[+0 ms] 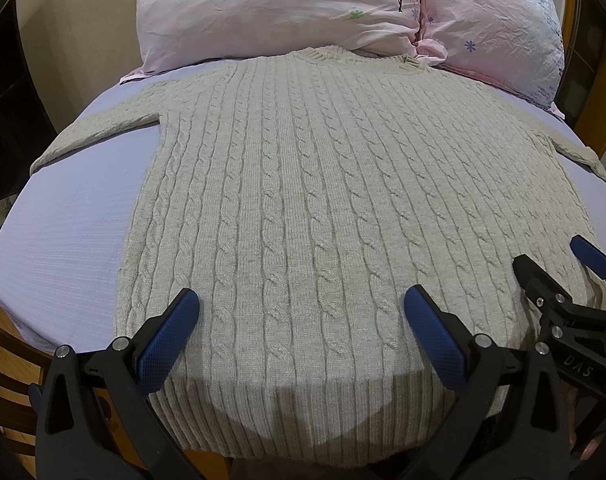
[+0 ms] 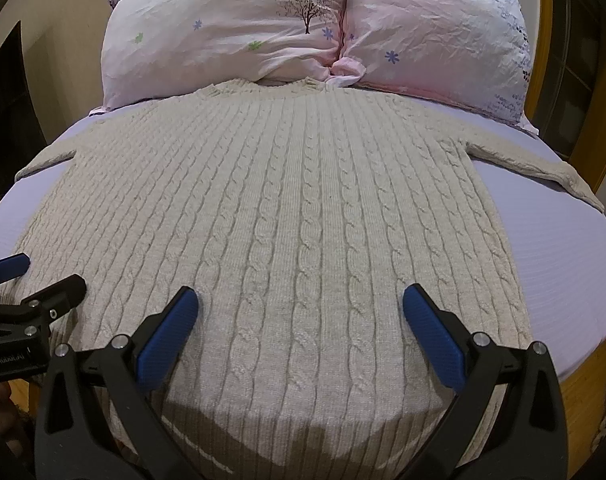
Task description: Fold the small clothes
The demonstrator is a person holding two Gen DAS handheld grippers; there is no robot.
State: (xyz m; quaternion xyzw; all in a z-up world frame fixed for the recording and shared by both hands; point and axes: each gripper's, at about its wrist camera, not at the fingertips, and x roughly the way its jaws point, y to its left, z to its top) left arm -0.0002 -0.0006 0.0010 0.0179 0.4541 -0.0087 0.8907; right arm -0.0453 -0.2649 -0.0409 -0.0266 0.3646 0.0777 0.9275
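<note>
**K:** On the bed (image 1: 63,240), left to right: left sleeve (image 1: 95,132) runs out toward the bed's edge, sweater (image 1: 303,200) lies flat, face up, neck against the pillows (image 1: 283,12), hem nearest us. Nothing folded yet.

**R:** Tools?

**K:** Left tool (image 1: 303,320) spread wide above the hem band, nothing in it. Right tool (image 2: 301,320) same: wide open, empty, over the hem further right. Each shows at the edge of the other's view, side by side.

**R:** Risks?

**K:** First, the left sleeve. Its cuff looks close to the mattress edge; drag the body and it may slide off and pull the fold crooked. Second, grip depth. Thick cable knit, two layers. A shallow pinch at the hem probably catches only the top layer, so front lifts, back stays, it bunches.

**R:** Right side?

**K:** Right sleeve (image 2: 543,168) also trails toward the edge, same snag risk. And the tools sit near each other on the hem. Lifting from there leaves the outer corners sagging. I'd spread them toward the corners before closing.

**R:** Pillows?

**K:** Touching the collar. A fold toward them could ride up on the pillowcase.
</note>
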